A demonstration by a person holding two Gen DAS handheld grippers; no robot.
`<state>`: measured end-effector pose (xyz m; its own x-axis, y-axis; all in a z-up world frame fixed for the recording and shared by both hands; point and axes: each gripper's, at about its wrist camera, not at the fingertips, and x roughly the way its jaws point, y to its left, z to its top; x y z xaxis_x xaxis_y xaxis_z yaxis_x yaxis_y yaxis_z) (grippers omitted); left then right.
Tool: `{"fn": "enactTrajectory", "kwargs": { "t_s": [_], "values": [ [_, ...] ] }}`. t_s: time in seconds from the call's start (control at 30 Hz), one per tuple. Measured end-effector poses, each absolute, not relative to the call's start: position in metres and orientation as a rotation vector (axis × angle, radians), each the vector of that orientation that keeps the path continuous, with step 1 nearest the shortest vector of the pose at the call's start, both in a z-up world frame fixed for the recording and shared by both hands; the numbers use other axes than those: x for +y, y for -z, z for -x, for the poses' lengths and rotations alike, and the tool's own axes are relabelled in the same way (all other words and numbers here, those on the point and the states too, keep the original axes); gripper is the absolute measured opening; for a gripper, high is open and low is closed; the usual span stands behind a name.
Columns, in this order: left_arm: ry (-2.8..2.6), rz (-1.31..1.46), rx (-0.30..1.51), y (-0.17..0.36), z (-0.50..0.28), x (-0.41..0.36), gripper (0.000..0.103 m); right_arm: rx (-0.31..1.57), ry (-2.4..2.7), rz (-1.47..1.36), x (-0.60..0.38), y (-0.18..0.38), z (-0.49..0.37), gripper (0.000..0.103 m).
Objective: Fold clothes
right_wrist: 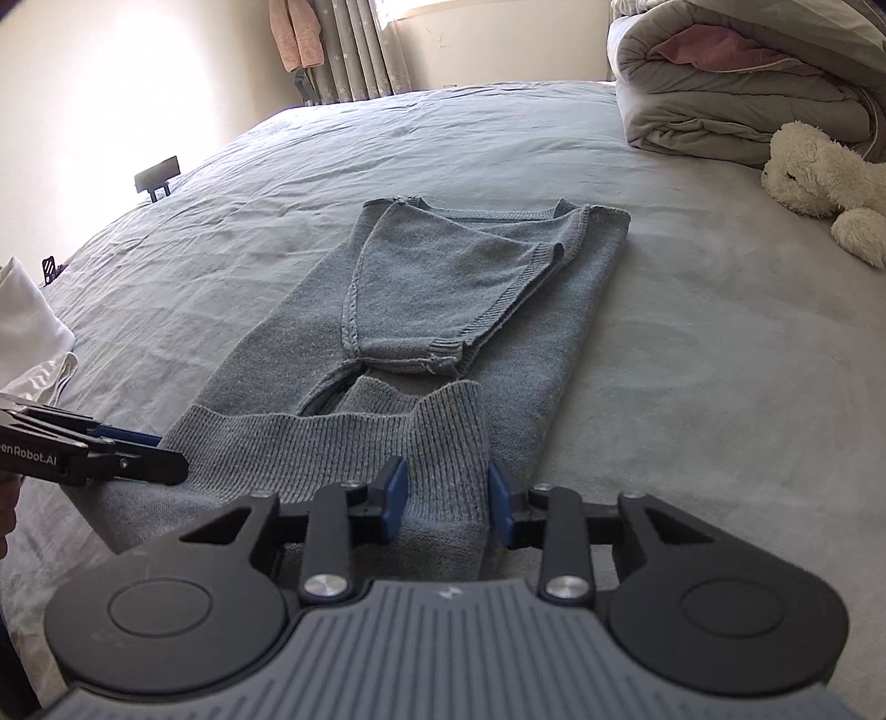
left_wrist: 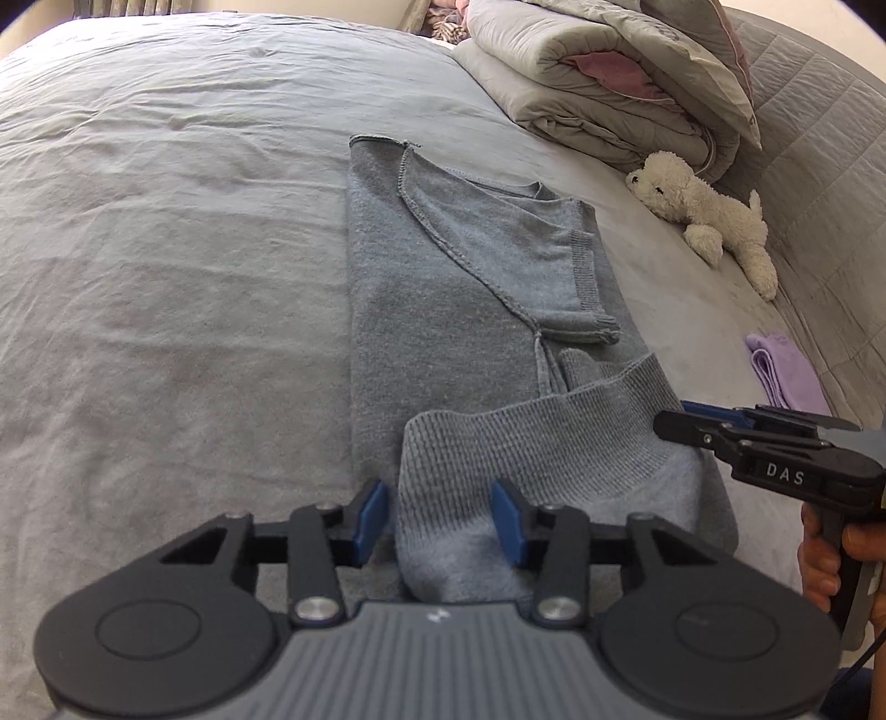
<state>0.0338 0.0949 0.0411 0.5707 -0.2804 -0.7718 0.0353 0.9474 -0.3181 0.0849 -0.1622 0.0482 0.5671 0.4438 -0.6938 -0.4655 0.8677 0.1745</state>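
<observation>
Left wrist view first: the left gripper [left_wrist: 440, 518] sits low over the near end of a grey-blue sweater [left_wrist: 443, 310] lying lengthwise on the bed [left_wrist: 166, 249]. The ribbed hem [left_wrist: 531, 437] is bunched up and a hump of it rises between the blue pads [left_wrist: 371, 512]. The jaws are only partly spread, and the knit fills the gap and touches both pads, so it reads as a pinch on the hem. One sleeve [left_wrist: 515, 260] is folded across the chest. Off to the right the right gripper [left_wrist: 673, 423] comes in sideways at the hem's other corner, with a hand [left_wrist: 830, 559] on its handle; from this angle I can't tell how its jaws stand. Further back there's a plush toy [left_wrist: 709, 221], a rolled duvet [left_wrist: 598, 83] and a small purple cloth [left_wrist: 781, 365].

Right wrist view: the right gripper [right_wrist: 447, 495] is at its own hem corner [right_wrist: 443, 437], jaws narrowly spread, with a raised fold of ribbing wedged between the pads [right_wrist: 394, 498] and touching both, so it's pinching the hem too. The sweater [right_wrist: 443, 310] runs away up the middle of the bed [right_wrist: 692, 360], sleeves folded in. The left gripper [right_wrist: 166, 451] pokes in from the left edge at the hem's far corner. The toy [right_wrist: 819, 171] and duvet [right_wrist: 720, 94] are at upper right, white fabric [right_wrist: 27, 332] is at the left edge, and curtains [right_wrist: 360, 50] hang at the back.
</observation>
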Motion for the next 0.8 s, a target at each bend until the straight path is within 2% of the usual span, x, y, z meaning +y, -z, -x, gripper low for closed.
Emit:
{"fn": "enactTrajectory", "kwargs": {
  "t_s": [0.07,0.1,0.33,0.53,0.67,0.73,0.77,0.8],
  "values": [
    [0.191,0.278,0.928,-0.045,-0.031,0.096,0.019,0.789,-0.533,0.041,-0.16,-0.05,-0.083,0.01],
    [0.192,0.276,0.917,-0.047,-0.03,0.096,0.017,0.774,-0.536,0.041,-0.16,-0.053,-0.081,0.01],
    [0.189,0.164,0.841,-0.063,-0.018,0.088,0.015,0.709,-0.576,0.031,-0.162,-0.069,-0.065,0.009],
    [0.194,0.112,0.834,-0.068,-0.014,0.085,0.015,0.742,-0.573,0.025,-0.165,-0.065,-0.065,0.009],
    [0.215,0.105,0.857,-0.063,-0.017,0.086,0.025,0.775,-0.561,0.011,-0.164,-0.059,-0.073,0.018],
    [0.221,0.126,0.878,-0.058,-0.019,0.085,0.034,0.785,-0.554,0.021,-0.162,-0.057,-0.076,0.022],
    [0.217,0.136,0.889,-0.055,-0.021,0.086,0.042,0.787,-0.551,0.022,-0.161,-0.055,-0.077,0.028],
    [0.213,0.146,0.9,-0.053,-0.022,0.087,0.043,0.789,-0.548,0.023,-0.16,-0.054,-0.078,0.031]
  ]
}}
